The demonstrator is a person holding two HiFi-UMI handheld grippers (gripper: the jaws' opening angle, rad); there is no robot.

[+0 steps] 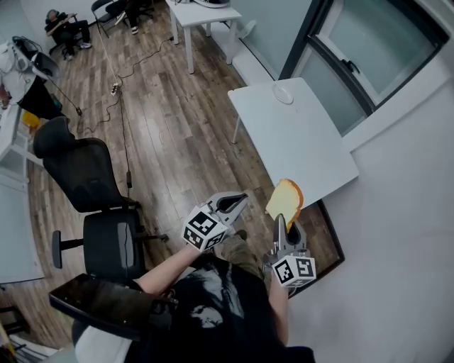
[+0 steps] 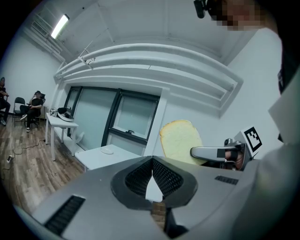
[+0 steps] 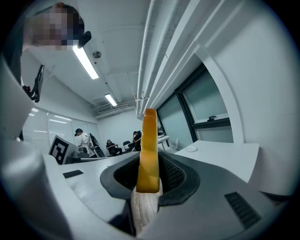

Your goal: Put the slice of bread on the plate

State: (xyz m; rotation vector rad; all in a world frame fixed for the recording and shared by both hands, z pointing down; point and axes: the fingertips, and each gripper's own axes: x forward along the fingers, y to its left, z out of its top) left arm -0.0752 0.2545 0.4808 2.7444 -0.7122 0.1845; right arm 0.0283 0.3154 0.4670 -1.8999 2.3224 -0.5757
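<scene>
Clamping the slice of bread point(image 1: 284, 200) upright, the right gripper point(image 1: 281, 223) points nearly level toward the table point(image 1: 298, 145), its apparent plate point(image 1: 283, 93) well beyond; the left gripper point(image 1: 237, 202) hovers alongside, jaws together, empty.

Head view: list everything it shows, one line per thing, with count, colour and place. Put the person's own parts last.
slice of bread: one, pale crumb with golden crust, upright in the right claw, near the table's closer end
plate: one, white, on the table's far end
table: one, white, beside the window wall
second table: one, white, at the top edge
office chair: one, black, at the left
cable: one, dark, across the wooden floor
left claw: one, grey, shut and empty
right claw: one, grey, shut on the bread's lower edge
</scene>
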